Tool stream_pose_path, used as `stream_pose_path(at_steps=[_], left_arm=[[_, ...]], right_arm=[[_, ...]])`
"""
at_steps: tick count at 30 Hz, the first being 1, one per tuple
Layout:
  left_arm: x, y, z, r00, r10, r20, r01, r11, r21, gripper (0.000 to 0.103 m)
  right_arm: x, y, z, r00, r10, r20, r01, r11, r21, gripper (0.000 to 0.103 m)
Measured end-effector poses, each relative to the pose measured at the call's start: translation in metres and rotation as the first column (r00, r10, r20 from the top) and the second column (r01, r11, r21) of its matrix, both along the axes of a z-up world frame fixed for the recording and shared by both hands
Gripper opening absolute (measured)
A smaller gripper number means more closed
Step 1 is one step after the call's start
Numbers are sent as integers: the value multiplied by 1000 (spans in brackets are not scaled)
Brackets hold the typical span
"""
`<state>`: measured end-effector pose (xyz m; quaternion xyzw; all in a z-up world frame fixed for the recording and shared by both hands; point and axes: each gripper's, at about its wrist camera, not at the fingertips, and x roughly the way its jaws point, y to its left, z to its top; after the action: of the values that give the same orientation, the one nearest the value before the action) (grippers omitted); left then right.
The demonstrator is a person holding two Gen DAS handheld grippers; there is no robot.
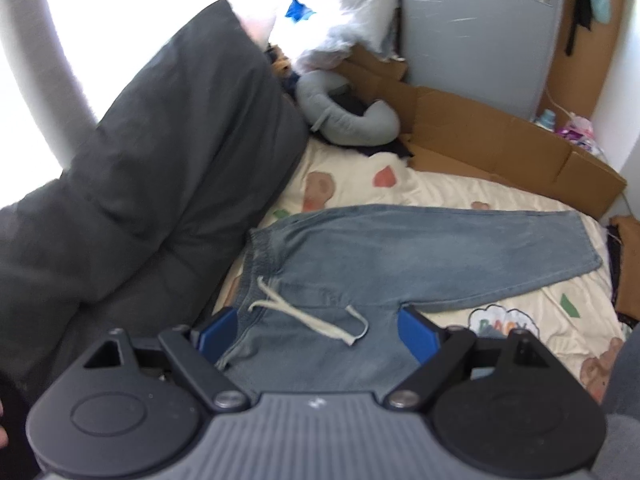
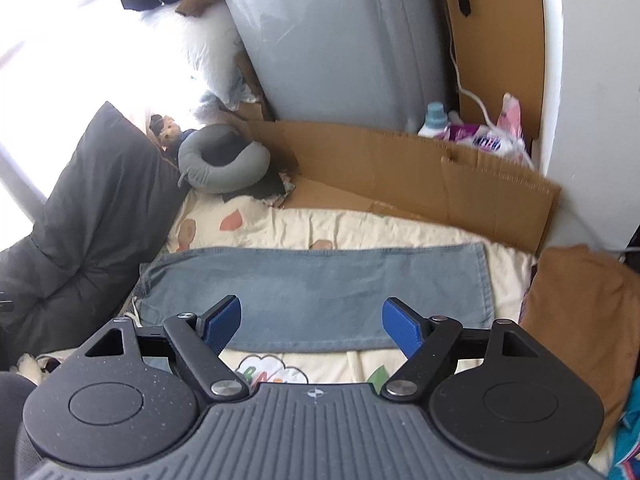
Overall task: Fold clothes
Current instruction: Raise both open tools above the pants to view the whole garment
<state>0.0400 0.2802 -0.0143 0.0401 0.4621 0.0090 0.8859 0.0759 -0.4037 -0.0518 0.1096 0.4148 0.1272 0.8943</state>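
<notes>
On the printed sheet (image 2: 360, 224), light-blue jeans (image 2: 320, 280) lie flat, legs stacked.

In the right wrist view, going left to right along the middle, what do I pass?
Dark cushion → grey neck pillow → jeans → brown cloth.
</notes>
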Motion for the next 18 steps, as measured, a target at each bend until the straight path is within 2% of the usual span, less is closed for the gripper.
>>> stream_pose_path(at_steps=[7, 14, 18], left_arm=[[-28, 14, -35, 997, 77, 16, -76, 995, -67, 89], [-49, 18, -75, 990, 138, 11, -136, 985, -103, 89], [-63, 20, -100, 987, 161, -9, -162, 982, -100, 89]], right_arm=[[-12, 9, -51, 999, 10, -40, -9, 999, 40, 83], [-25, 20, -97, 997, 42, -69, -39, 998, 46, 83], [-34, 26, -122, 995, 55, -89, -51, 998, 49, 83]])
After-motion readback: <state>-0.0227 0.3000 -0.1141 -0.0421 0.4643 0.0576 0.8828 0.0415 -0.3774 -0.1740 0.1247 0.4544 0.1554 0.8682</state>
